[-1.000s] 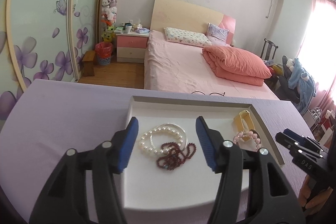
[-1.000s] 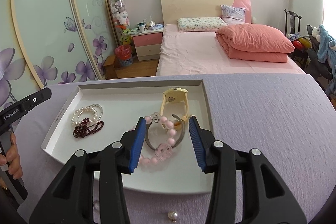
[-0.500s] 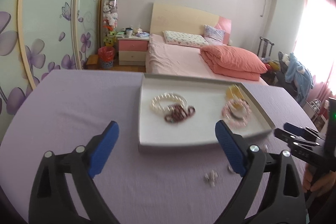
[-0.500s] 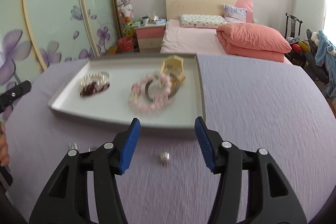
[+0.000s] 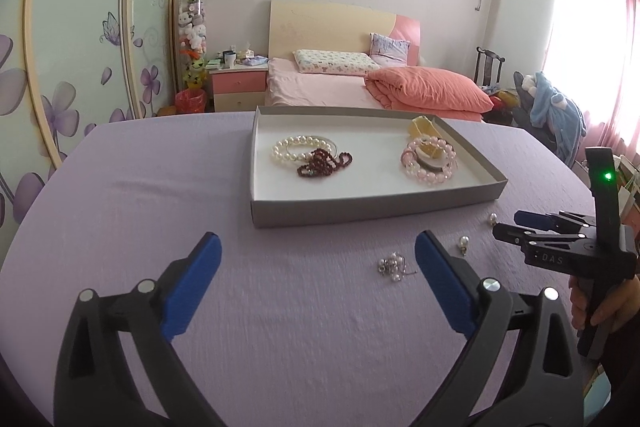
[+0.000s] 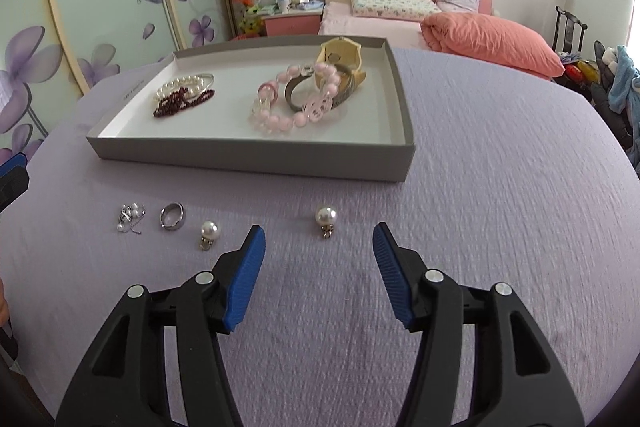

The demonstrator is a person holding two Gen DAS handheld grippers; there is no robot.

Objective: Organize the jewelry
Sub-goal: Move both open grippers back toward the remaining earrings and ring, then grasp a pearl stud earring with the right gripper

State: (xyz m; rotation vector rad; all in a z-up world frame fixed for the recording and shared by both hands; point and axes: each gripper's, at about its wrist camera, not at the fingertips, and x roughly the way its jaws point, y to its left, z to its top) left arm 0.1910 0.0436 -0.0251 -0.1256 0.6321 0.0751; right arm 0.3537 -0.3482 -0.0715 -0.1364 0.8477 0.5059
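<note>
A grey tray [image 5: 360, 205] [image 6: 248, 155] on the purple cloth holds a white pearl bracelet [image 6: 180, 87], dark red beads [image 6: 176, 105], a pink bead bracelet [image 6: 280, 115], a metal bangle [image 6: 296, 95] and a yellow watch [image 6: 340, 59]. In front of it lie a pearl cluster [image 6: 130, 215] [image 5: 392, 265], a silver ring [image 6: 173, 215] and two pearl earrings [image 6: 209, 231] [image 6: 326, 219]. My left gripper [image 5: 316, 243] hangs over the cloth, its jaws opening, gripping nothing; the cluster lies by its right finger. My right gripper [image 6: 319, 231] is open just short of the right-hand earring.
The purple cloth [image 6: 500, 187] covers the whole table. A hand [image 5: 592, 307] holds the right gripper [image 5: 506, 225] at the table's right side. Behind the table are a pink bed [image 5: 320, 91], a nightstand [image 5: 238, 83] and sliding doors with flowers [image 5: 80, 67].
Both grippers have pulled back from over the tray to the cloth in front of it. The left jaws have spread much wider, the right ones somewhat. The loose ring and earrings have come into view.
</note>
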